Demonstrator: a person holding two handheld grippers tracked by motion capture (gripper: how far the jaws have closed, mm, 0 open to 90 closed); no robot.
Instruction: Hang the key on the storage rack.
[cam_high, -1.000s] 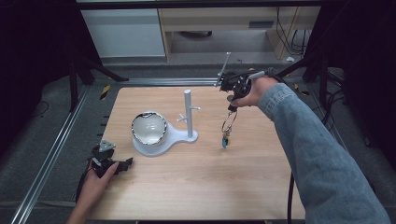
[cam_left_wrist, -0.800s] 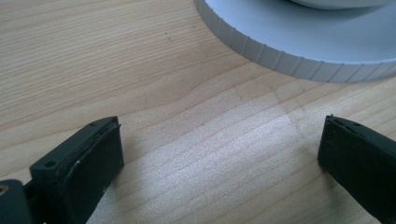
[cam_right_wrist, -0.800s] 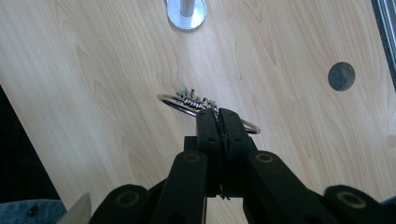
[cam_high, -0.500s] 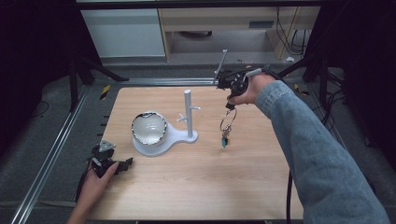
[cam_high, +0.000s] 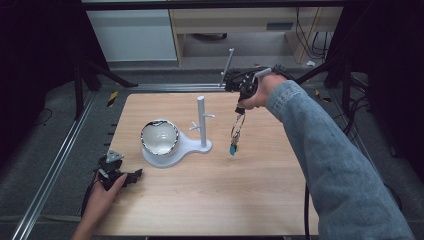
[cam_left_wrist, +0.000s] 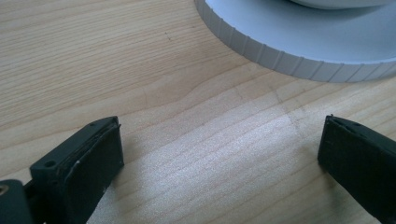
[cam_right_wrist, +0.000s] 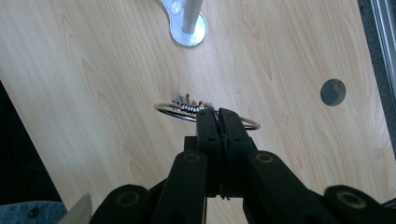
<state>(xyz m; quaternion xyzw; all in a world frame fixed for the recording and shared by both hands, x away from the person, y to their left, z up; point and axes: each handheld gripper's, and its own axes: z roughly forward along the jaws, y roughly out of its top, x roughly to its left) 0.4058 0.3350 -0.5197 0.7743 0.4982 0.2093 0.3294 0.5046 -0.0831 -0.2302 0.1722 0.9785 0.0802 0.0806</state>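
fingers pinching key ring, dangling

I am seeing no readable text, label, brand, number or sign anywhere, neither on the desk nor on the white stand in front of me.

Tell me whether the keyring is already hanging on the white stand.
No: the keyring dangles from the shut right gripper, in the air beside the white stand.
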